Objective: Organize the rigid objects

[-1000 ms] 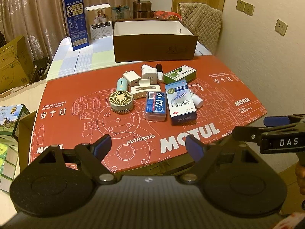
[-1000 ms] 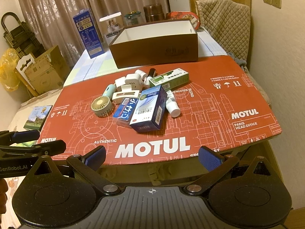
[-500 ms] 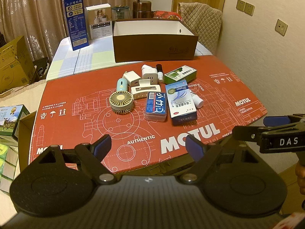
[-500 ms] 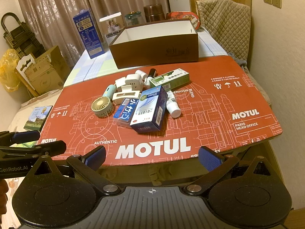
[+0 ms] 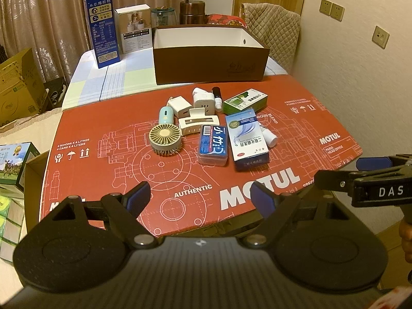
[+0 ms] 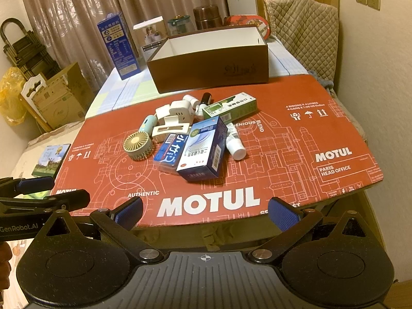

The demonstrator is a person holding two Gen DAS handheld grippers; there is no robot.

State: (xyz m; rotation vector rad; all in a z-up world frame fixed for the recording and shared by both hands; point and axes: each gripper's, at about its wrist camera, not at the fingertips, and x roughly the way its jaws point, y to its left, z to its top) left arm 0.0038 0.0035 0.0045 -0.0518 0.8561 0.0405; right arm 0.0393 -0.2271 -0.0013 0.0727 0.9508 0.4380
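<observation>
Both hand-held grippers, left (image 5: 199, 197) and right (image 6: 206, 212), spread, seemingly short of the clutter (image 5: 211, 126).

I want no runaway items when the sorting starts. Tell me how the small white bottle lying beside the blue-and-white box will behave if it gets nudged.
The white bottle lies on its side on the flat red cardboard sheet, so it will probably roll if pushed across its length. The blue-and-white box next to it would likely stop a roll that way. It looks small and smooth, so probably light and a bit slippery.

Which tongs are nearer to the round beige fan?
Left. The left tongs hover almost straight before the round beige fan; the right tongs sit further to its right.
</observation>
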